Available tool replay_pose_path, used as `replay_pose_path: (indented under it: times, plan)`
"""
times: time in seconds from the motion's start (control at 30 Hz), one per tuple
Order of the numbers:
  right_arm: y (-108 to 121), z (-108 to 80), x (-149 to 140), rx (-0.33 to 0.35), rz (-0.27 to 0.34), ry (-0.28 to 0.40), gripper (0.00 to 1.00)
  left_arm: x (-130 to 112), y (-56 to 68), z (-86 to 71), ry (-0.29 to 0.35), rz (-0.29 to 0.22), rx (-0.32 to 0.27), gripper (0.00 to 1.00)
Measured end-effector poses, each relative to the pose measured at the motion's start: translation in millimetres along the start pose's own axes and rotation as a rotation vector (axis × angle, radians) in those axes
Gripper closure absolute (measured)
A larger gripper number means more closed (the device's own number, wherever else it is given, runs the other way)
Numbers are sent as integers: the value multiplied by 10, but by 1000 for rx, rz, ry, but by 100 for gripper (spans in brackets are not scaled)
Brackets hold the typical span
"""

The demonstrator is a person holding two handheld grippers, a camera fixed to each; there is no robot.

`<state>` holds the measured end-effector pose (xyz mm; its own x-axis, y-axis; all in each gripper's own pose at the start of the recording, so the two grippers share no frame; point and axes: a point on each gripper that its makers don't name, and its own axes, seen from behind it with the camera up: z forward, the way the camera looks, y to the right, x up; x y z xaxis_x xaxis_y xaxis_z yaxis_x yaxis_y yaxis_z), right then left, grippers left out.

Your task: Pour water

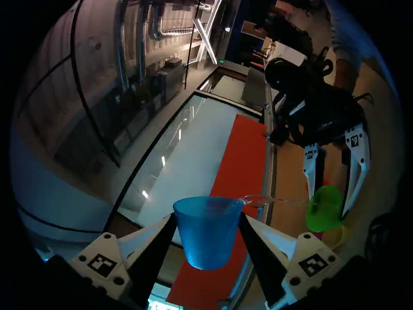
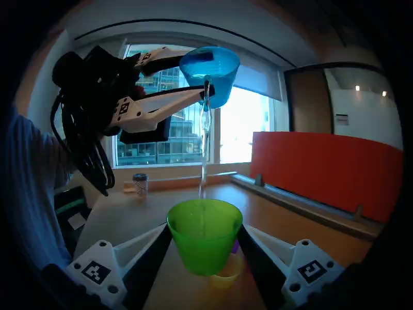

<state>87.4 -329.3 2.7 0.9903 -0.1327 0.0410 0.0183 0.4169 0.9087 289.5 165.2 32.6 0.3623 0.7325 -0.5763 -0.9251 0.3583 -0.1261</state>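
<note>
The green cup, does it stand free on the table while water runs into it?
No, the green cup is clamped between the two fingers of the right gripper, not set down.

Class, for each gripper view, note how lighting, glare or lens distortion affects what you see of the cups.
Left gripper view: dim, room tilted and bowed by the fisheye, light streaks on the window, blue cup sharp. Right gripper view: backlit, window blown out white, water stream faint against it, green cup clearly lit.
</note>
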Motion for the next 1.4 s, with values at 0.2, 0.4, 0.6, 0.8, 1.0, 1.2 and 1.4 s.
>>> replay_pose_path:
  times: [0.2, 0.4, 0.6, 0.8, 1.0, 1.2, 1.4]
  plan:
    - [1, -11, -1, -1, -2, 0, 11, 10, -19, -13, 0, 15, 3, 14]
    - [4, -20, 5, -2, 0, 2, 11, 14, -39, -18, -3, 44, 4, 14]
    - [1, -8, 14, -1, 0, 5, 11, 24, -36, -12, -3, 69, 2, 14]
    - [1, -7, 15, -1, 0, 7, 11, 32, -50, -4, -6, 94, 2, 14]
    - [13, -7, 10, -3, 1, 7, 11, 36, -63, 0, -7, 122, 0, 14]
    - [20, -9, 23, -5, 1, 8, 11, 48, -56, 11, -6, 147, 1, 14]
    - [16, -7, 26, -6, 0, 10, 11, 69, -67, 21, -4, 182, -2, 14]
